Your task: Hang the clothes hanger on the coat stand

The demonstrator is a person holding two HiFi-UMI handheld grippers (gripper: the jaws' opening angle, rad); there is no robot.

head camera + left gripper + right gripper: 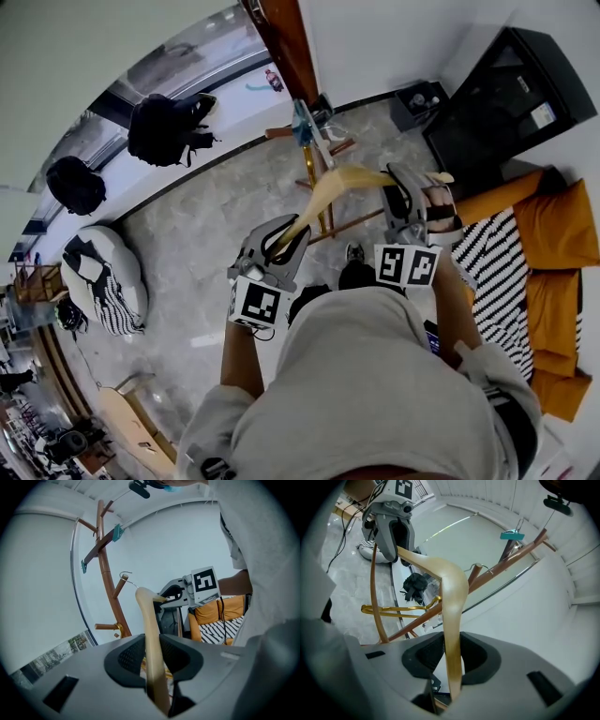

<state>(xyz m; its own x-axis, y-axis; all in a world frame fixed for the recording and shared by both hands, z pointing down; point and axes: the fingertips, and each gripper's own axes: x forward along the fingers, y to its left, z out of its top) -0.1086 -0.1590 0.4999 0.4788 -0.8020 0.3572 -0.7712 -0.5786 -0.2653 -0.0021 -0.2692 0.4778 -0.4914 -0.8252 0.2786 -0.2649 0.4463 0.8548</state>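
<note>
A pale wooden clothes hanger (347, 180) is held level at chest height, one arm in each gripper. My left gripper (286, 234) is shut on its left arm (150, 630), the pads pressed against the wood. At the other end my right gripper (412, 192) is shut on the right arm (452, 602). The hanger's wire hook (125, 576) points toward the brown wooden coat stand (314, 155), close to one of its angled pegs (506, 562) but apart from it. In the left gripper view the right gripper (176, 595) shows beyond the hanger's peak.
Two black bags (169, 127) lie on the window ledge behind the stand. A black-and-white cushion (103, 277) sits on the marble floor to the left. An orange sofa with a striped throw (534, 272) and a black cabinet (506, 94) are to the right.
</note>
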